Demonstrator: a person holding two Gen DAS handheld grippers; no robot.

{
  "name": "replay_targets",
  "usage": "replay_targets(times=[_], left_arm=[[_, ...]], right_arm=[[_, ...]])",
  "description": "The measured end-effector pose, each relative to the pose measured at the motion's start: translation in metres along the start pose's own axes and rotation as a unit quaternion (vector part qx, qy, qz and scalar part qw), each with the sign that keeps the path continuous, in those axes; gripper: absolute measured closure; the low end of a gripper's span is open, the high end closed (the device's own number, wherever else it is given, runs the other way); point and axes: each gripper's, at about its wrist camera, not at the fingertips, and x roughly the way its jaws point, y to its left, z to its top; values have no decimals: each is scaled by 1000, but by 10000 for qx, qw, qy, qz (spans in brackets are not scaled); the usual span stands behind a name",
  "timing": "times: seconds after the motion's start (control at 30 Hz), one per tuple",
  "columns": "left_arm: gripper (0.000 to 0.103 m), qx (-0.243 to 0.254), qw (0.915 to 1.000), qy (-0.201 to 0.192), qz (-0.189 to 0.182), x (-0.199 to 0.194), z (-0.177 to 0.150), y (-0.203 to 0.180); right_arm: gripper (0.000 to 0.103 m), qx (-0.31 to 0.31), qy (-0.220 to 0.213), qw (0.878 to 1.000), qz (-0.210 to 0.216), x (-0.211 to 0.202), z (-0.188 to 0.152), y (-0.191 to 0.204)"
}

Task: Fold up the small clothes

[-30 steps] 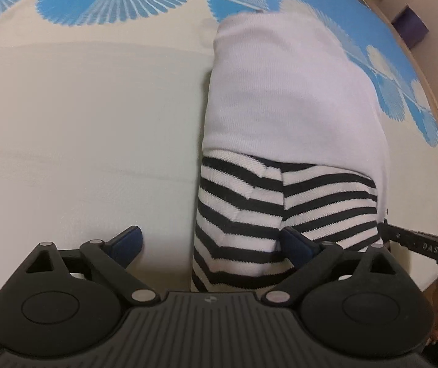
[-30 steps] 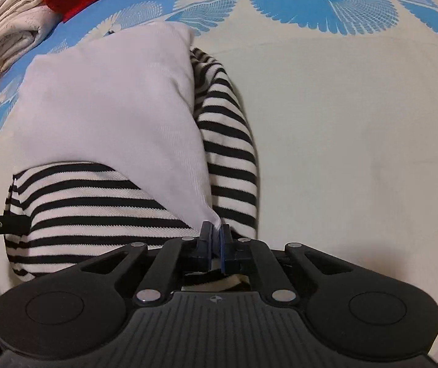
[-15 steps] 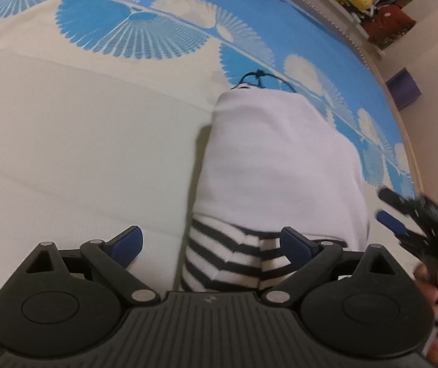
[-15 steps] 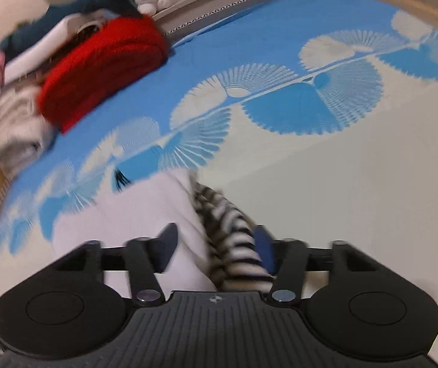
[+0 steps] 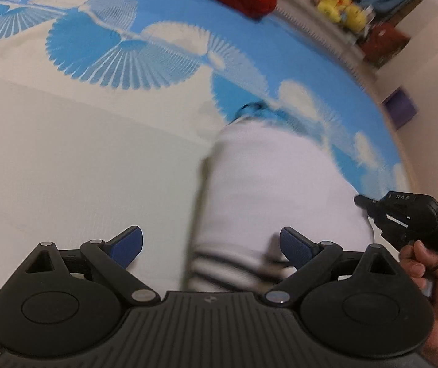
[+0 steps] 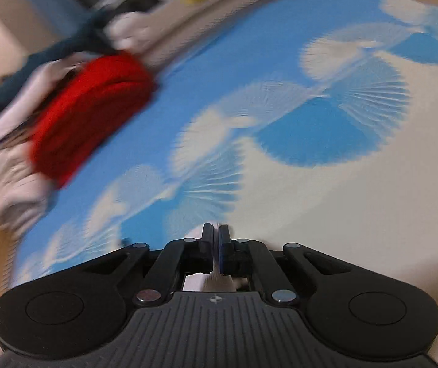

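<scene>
White garment (image 5: 280,190), folded, striped black-and-white hem (image 5: 228,268) toward the camera, lies on the cream and blue fan-print cover (image 5: 80,153). Left gripper (image 5: 211,245): 2 blue pads wide apart above the hem, nothing held. Right gripper (image 6: 215,245): jaws have just been closing, now pressed together; white cloth shows just behind the pads, grip uncertain. Red folded pile (image 6: 90,113) well apart at the cover's edge.
</scene>
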Motion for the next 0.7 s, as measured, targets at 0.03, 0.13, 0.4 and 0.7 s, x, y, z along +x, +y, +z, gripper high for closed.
replay_targets(times=[0.03, 0.13, 0.4, 0.7], left_arm=[[5, 24, 9999, 78, 111, 3, -2, 1], [5, 56, 9992, 168, 351, 6, -3, 5], [5, -217, 9994, -19, -269, -7, 17, 13], [5, -1045, 9865, 668, -1071, 61, 40, 24]], right_arm=[[101, -33, 272, 9995, -135, 9, -3, -2], [98, -464, 364, 9982, -103, 12, -7, 8], [49, -955, 30, 9919, 832, -43, -7, 9], [65, -1487, 1280, 9797, 405, -18, -39, -22]])
